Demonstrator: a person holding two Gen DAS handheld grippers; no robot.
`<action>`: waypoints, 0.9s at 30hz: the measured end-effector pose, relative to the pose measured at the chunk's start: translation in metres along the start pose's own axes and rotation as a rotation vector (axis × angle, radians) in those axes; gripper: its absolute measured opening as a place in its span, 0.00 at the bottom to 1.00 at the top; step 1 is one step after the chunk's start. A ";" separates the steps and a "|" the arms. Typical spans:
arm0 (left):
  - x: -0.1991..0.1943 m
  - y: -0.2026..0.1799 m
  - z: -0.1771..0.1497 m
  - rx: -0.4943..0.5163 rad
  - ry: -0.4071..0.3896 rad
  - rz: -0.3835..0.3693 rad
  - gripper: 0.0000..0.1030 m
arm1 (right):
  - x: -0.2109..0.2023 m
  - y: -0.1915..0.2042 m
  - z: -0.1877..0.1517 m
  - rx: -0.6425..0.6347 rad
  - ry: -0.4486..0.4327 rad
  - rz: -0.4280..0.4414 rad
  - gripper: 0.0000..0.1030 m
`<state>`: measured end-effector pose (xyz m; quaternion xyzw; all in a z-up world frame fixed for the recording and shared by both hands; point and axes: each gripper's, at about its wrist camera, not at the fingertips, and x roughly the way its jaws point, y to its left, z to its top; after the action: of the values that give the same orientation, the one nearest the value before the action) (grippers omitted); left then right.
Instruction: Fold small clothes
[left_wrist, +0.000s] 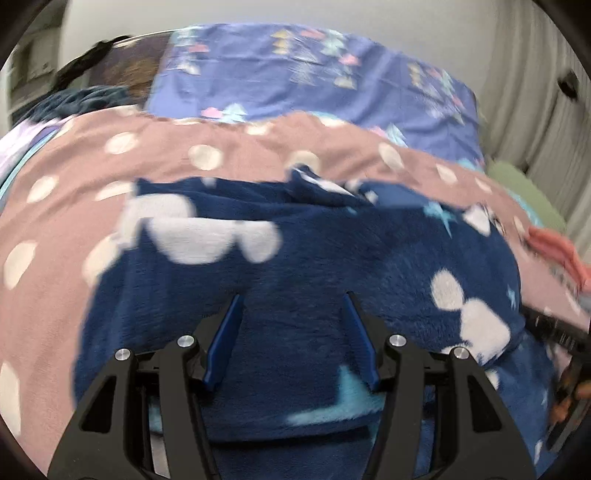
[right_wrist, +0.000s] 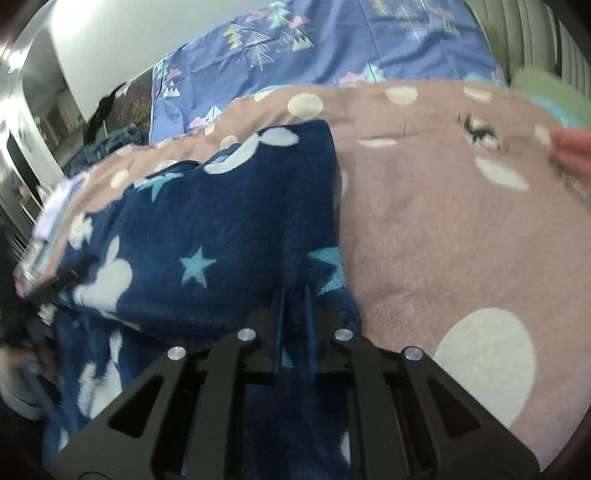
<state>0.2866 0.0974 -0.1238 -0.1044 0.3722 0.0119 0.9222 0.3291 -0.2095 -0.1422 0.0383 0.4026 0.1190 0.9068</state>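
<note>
Navy fleece garment (left_wrist: 295, 258) with white bunny shapes and pale blue stars, lying partly folded on a pink dotted blanket (left_wrist: 55, 206). The left claw (left_wrist: 291, 295) stands half open with the fleece directly beneath and between its fingers. The right claw (right_wrist: 294, 291) is clamped on the garment's right edge, pink blanket just right of it.

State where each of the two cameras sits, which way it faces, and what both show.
Left wrist: on the left gripper, angled down over the navy fleece garment; its blue fingers stand apart.
Right wrist: on the right gripper, facing along the garment's edge, fingers pinched on it.
Shared: the garment, the pink dotted blanket, the blue patterned sheet.
</note>
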 end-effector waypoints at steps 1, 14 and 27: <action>-0.008 0.008 -0.001 -0.037 -0.001 0.005 0.55 | -0.001 0.006 0.000 -0.030 -0.008 -0.028 0.09; -0.124 0.072 -0.087 -0.087 0.104 -0.023 0.89 | -0.111 0.010 -0.079 0.007 0.008 0.130 0.20; -0.170 0.064 -0.156 -0.095 0.163 -0.105 0.89 | -0.166 0.099 -0.230 -0.120 0.283 0.579 0.12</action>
<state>0.0512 0.1386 -0.1279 -0.1683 0.4389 -0.0275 0.8822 0.0334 -0.1600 -0.1611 0.0809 0.4892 0.3996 0.7711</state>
